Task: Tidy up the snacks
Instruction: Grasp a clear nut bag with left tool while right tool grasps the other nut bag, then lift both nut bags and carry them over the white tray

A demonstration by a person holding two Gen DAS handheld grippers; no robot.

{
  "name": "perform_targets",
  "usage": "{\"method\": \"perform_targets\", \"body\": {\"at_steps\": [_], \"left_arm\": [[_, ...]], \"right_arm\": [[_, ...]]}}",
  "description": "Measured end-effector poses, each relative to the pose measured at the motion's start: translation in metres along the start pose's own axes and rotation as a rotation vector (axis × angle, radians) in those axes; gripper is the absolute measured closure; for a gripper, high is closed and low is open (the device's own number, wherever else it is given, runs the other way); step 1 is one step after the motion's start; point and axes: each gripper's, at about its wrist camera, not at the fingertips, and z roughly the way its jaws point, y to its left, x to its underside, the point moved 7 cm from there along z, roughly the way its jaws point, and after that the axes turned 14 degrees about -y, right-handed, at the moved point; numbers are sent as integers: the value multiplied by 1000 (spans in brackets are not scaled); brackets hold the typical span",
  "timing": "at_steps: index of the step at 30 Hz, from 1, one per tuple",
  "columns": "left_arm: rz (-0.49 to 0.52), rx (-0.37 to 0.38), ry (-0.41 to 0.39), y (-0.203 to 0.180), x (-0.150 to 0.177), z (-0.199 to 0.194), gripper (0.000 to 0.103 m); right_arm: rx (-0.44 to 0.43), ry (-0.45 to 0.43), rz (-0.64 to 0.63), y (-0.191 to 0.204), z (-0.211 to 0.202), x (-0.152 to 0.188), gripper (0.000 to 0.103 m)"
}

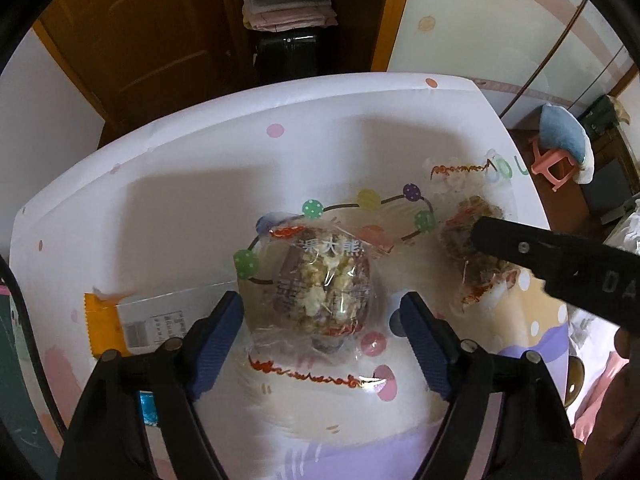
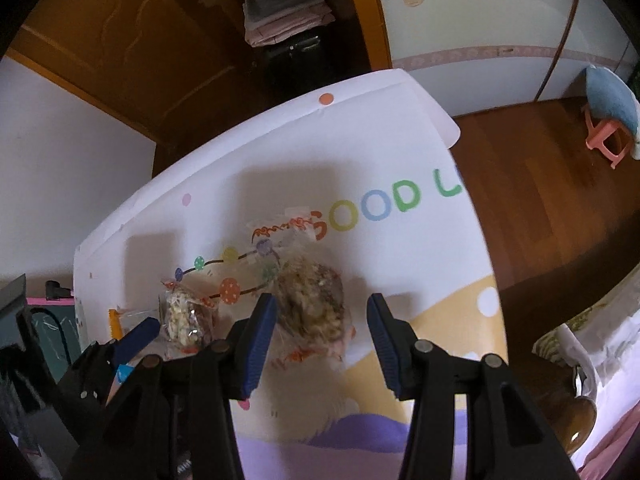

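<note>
On the "GOOD" mat (image 2: 400,152), both grippers straddle wrapped snacks, jaws apart, gripping nothing.

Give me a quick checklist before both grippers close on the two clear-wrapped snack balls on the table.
1. Left gripper straddles the left snack ball: ok.
2. Left pads touching its wrapper: cannot tell.
3. Right gripper straddles the right snack ball: ok.
4. Right jaws open, not pressing: ok.
5. The two grippers clear of each other: ok.
6. Orange-edged packet outside the left jaws: ok.
</note>
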Motion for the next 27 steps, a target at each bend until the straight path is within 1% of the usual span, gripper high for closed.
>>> {"method": "perform_targets", "body": {"at_steps": [4,8,10,13,16,19,23,27], "left_arm": [[-8,2,3,-1,3,3,27],[-17,12,13,-3,1,7,39],[-7,6,6,-5,0,8,41],[4,1,-4,-7,-1,6,44],[4,0,-18,-9,-4,4,52],[11,-5,-27,-8,-4,-2,54],[18,-7,-44,-8,-3,-14,54],[33,-9,-43,-10,0,-32,54]], "right_arm": [[12,6,-20,4,6,0,55],[17,12,-46,9,11,0,55],[34,24,-69,13,14,2,56],[68,16,-125,19,13,4,57],[73,14,-144,23,11,8,58],[79,-2,-154,24,6,10,58],[67,-18,-137,26,-4,9,58],[53,-38,-142,32,-21,9,58]]}}
